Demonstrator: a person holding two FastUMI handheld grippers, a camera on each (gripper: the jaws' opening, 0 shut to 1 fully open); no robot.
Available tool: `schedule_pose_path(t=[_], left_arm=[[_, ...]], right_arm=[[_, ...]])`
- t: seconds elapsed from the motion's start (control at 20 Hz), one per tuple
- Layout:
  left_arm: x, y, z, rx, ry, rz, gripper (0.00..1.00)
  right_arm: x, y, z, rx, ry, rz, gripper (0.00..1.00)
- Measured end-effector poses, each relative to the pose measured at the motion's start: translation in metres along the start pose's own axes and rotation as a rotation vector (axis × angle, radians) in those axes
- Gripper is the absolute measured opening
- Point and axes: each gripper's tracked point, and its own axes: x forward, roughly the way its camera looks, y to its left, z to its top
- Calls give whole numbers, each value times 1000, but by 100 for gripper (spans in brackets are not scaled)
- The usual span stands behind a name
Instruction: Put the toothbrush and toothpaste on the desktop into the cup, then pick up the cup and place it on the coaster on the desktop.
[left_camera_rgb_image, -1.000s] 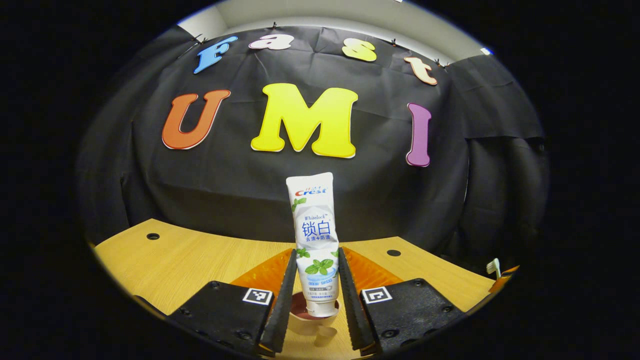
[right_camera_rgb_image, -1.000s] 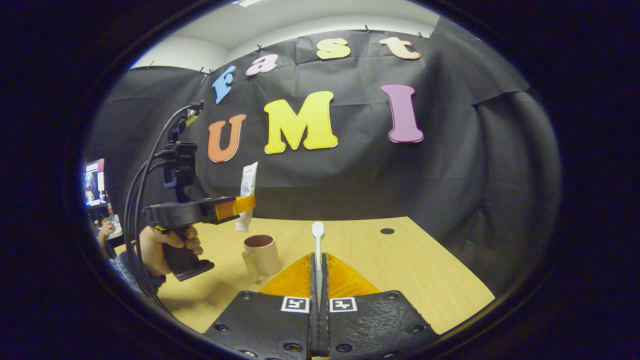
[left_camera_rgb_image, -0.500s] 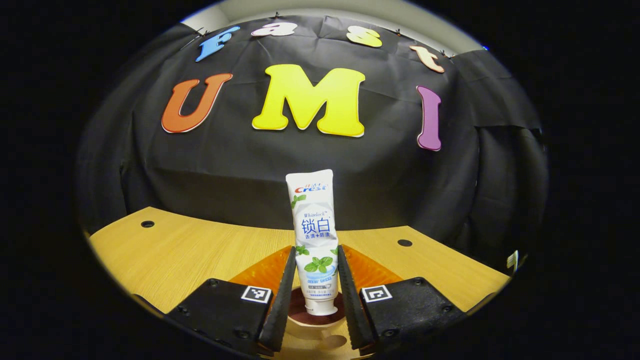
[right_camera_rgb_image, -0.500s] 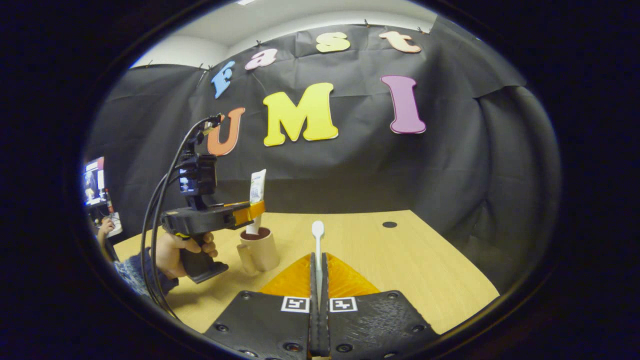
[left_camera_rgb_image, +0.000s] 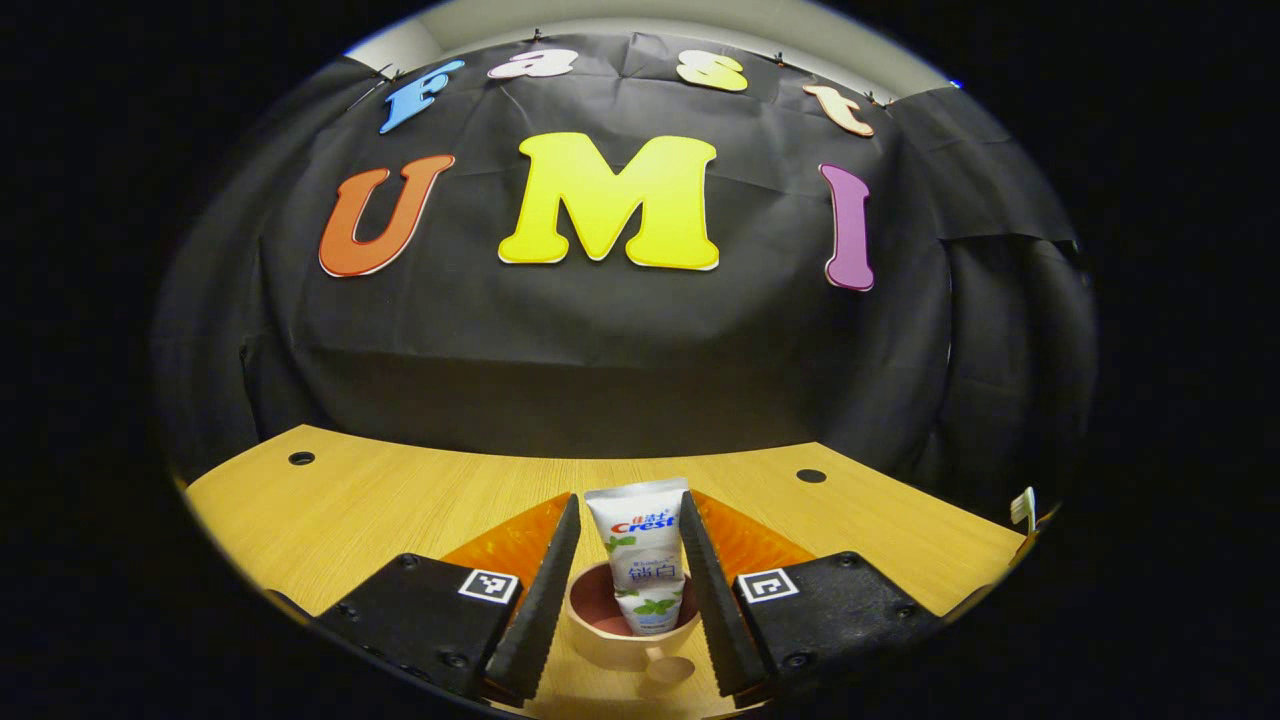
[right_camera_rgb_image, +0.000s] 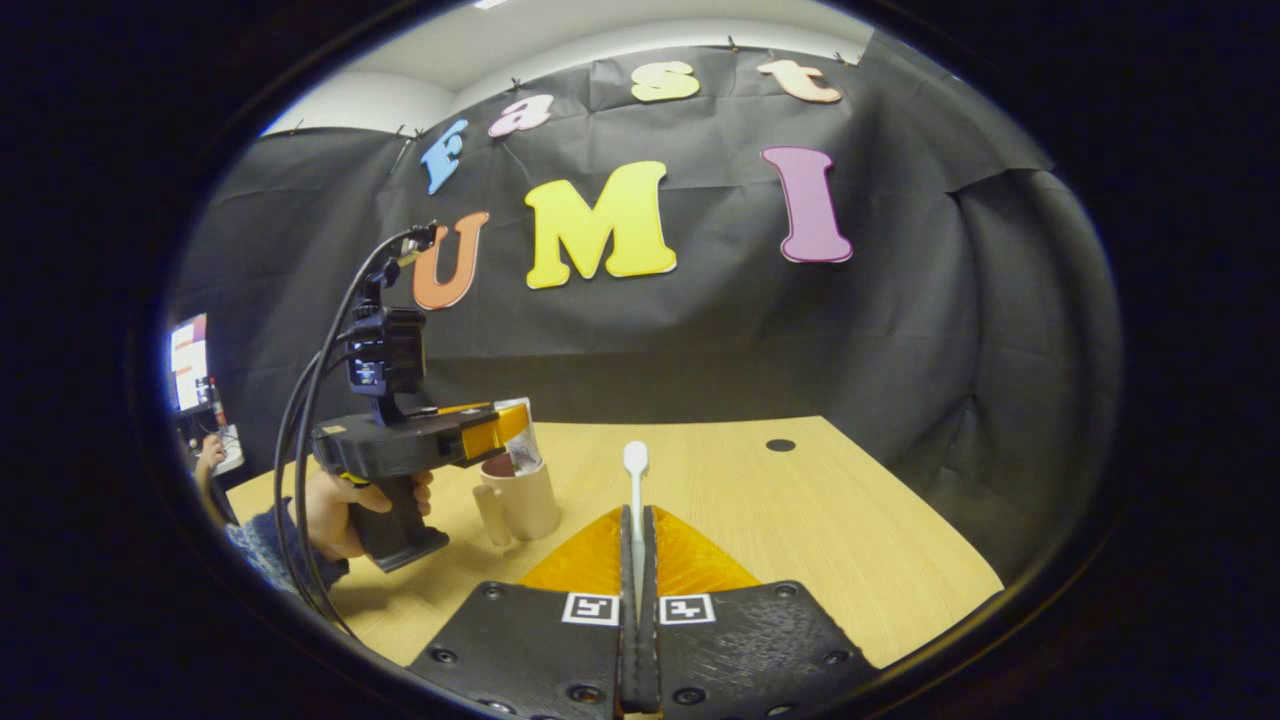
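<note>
The white toothpaste tube (left_camera_rgb_image: 640, 560) stands upright inside the beige cup (left_camera_rgb_image: 625, 650) on the wooden desk, its flat end sticking out above the rim. My left gripper (left_camera_rgb_image: 630, 505) is open, its fingers to either side of the tube just above the cup. In the right gripper view the same cup (right_camera_rgb_image: 520, 500) with the tube (right_camera_rgb_image: 520, 440) sits at left under the left gripper (right_camera_rgb_image: 500, 425). My right gripper (right_camera_rgb_image: 637, 515) is shut on the white toothbrush (right_camera_rgb_image: 635, 470), head pointing up, to the right of the cup.
A hand (right_camera_rgb_image: 330, 505) holds the left gripper's handle, with cables looping behind it. The desk (right_camera_rgb_image: 800, 520) has round holes (left_camera_rgb_image: 301, 458) (left_camera_rgb_image: 811, 476) near its back edge. A lit screen (right_camera_rgb_image: 187, 360) stands far left. Black cloth closes off the back and right.
The left gripper came down over the cup and let go; the toothpaste dropped into the cup. The right gripper kept still with the toothbrush.
</note>
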Motion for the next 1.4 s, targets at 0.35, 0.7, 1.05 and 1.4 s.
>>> schedule_pose_path(t=[0.35, 0.7, 1.05, 1.4], left_arm=[[-31, 11, 12, -37, -21, -21, 90], [-71, 56, 30, 22, -109, 35, 94], [-83, 85, -9, 25, -62, 47, 94], [-76, 92, -35, -35, -25, 8, 95]], right_arm=[[21, 28, 29, 6, -49, 20, 0], [71, 71, 75, 55, -120, 75, 0], [124, 133, 106, 199, -161, 243, 0], [178, 162, 109, 171, -207, 191, 0]])
